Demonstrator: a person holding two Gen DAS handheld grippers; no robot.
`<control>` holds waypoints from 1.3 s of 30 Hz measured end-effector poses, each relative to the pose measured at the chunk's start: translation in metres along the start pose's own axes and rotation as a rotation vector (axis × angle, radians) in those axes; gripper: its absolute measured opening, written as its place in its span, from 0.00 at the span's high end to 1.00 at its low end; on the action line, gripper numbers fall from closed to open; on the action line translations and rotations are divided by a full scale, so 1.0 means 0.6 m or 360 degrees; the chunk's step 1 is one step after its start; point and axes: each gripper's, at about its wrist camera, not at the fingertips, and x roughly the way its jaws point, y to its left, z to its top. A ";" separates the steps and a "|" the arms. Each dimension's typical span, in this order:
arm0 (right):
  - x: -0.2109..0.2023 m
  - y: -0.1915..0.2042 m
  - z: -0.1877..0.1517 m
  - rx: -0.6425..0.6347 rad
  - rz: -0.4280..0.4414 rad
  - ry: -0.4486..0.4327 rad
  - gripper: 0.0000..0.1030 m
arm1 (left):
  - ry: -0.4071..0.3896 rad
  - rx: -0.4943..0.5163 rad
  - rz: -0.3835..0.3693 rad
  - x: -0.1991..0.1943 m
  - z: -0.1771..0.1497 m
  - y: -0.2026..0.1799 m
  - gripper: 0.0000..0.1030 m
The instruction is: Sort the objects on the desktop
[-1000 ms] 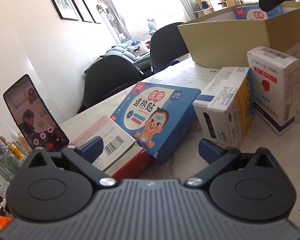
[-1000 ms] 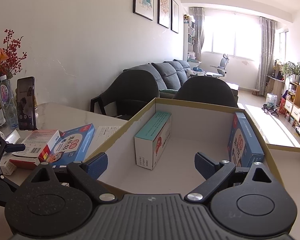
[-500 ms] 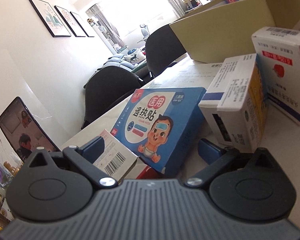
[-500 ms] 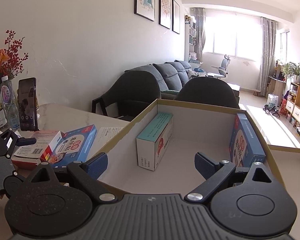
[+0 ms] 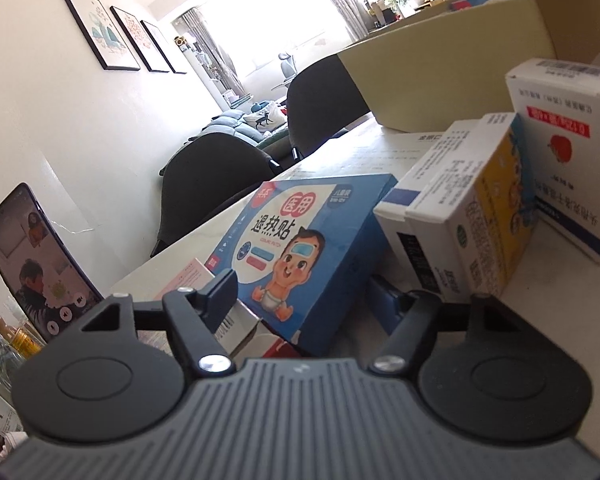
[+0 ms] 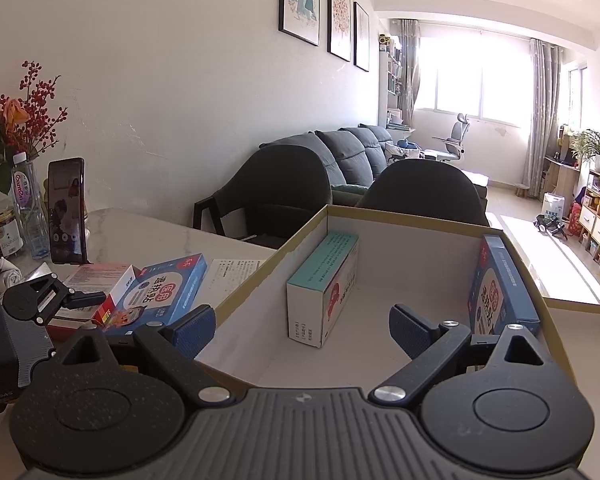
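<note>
Closure of the left gripper (image 5: 300, 292) is in progress, with the blue fever-patch box (image 5: 300, 248) standing between its jaws. The left finger pad (image 5: 222, 292) is seen close against the box's printed face, and the right pad (image 5: 384, 292) just beside its underside edge; firm contact cannot be confirmed, so no grip is recorded yet.

The blue box is found tilted, its near end propped on a red-and-white carton (image 5: 180, 280) and its far end lower on the marble table (image 5: 560, 280). Its long axis runs away from the left gripper, roughly in line with the fingers, so the jaws are set across its thin dimension. A white-and-yellow carton (image 5: 460, 232) lies just beside it on the right, and an upright white carton (image 5: 564, 144) stands beyond that.

The right gripper (image 6: 302, 326) is held with jaws wide apart and nothing between them, above the near wall of the open cardboard box (image 6: 260, 280). Inside that box a teal-topped carton (image 6: 320, 288) stands at the centre and a second blue fever-patch box (image 6: 500, 284) leans on the right wall.

The blue box on the table is judged nearer the left hand; the cardboard box lies to its right, beyond the two white cartons. A lift clear of them is expected to be required.
</note>
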 end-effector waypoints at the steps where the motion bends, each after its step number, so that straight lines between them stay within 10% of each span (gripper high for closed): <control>1: -0.001 0.001 0.002 -0.0003 0.0006 -0.0001 0.08 | 0.0001 -0.0050 -0.0026 -0.001 0.000 0.005 0.53; 13: -0.003 0.030 0.037 -0.0049 0.0144 -0.0010 0.08 | -0.0019 -0.0272 -0.0073 -0.007 -0.003 0.024 0.55; 17: 0.003 0.040 0.047 -0.0031 0.0220 0.0007 0.08 | -0.0020 -0.0581 -0.0186 -0.008 -0.012 0.057 0.99; 22: 0.019 0.066 0.061 -0.0035 0.0325 0.0038 0.08 | -0.0013 -0.0828 -0.0213 -0.006 -0.028 0.087 0.98; 24: 0.024 0.075 0.065 -0.0040 0.0343 0.0049 0.08 | -0.0020 -0.0767 -0.0195 -0.008 -0.022 0.079 0.95; 30: 0.031 0.086 0.067 -0.0039 0.0373 0.0062 0.08 | -0.0067 -0.0472 -0.0117 -0.014 -0.002 0.053 0.44; 39: 0.034 0.084 0.061 -0.0026 0.0365 0.0085 0.08 | -0.0059 -0.0101 -0.0082 -0.005 0.000 0.020 0.30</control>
